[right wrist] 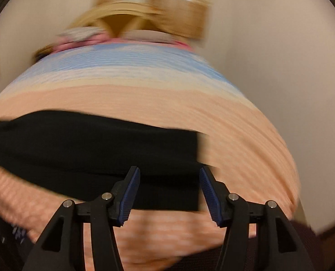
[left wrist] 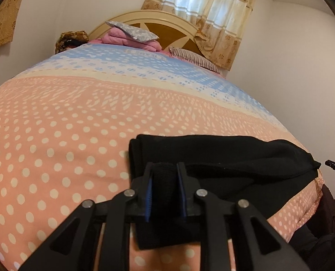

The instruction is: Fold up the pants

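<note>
Spotted bedspread (left wrist: 54, 135) carries folded black pants (left wrist: 223, 155), left gripper (left wrist: 165, 169) straddling them.

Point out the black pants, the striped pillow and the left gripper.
black pants (left wrist: 223, 151): left wrist view, upper folded layer.
striped pillow (left wrist: 196, 58): left wrist view, middle of its top.
left gripper (left wrist: 165, 169): left wrist view, midway between fingertips, fabric there.

I see the black pants (left wrist: 223, 155) folded into a flat band, lying across the near end of the dotted bedspread (left wrist: 65, 124).
</note>
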The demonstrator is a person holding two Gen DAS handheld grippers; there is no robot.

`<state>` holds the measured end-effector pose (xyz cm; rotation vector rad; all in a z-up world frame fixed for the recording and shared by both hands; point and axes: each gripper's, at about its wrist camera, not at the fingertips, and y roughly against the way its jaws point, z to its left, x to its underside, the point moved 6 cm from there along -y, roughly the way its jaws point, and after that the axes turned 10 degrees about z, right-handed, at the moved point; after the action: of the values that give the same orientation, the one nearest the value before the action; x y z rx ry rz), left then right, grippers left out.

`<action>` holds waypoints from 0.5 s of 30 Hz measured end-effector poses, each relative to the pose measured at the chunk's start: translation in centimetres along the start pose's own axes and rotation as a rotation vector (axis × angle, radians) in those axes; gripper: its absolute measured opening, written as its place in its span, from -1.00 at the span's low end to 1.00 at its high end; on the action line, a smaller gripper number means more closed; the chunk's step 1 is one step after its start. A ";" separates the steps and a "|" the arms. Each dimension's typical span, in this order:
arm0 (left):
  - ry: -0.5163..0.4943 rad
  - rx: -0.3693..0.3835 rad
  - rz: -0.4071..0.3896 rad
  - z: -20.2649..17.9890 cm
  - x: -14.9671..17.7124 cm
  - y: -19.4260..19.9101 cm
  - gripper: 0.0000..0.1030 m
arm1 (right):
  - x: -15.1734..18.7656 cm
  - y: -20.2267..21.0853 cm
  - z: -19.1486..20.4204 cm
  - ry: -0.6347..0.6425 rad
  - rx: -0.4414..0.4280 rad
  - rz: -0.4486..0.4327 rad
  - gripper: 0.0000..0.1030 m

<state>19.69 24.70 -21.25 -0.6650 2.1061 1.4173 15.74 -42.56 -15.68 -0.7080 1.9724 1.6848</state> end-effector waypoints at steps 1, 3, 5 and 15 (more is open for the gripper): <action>-0.003 -0.006 -0.001 0.1 0.1 0.1 -0.52 | -0.6 0.3 3.2 0.070 -0.042 -0.016 0.10; -0.026 -0.024 -0.005 -0.1 0.2 0.3 -0.52 | -1.2 0.0 7.3 0.139 -0.110 -0.012 0.10; -0.055 -0.051 -0.007 -0.3 0.4 0.3 -0.52 | -1.7 -0.9 12.5 0.231 -0.176 0.014 0.10; -0.121 -0.074 -0.030 -0.9 0.4 1.0 -0.58 | -1.1 -4.2 30.4 0.649 -0.250 -0.018 0.09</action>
<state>18.58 24.15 -20.52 -0.6209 1.9519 1.4864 19.53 -12.92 -22.85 -1.5153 2.1511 1.8667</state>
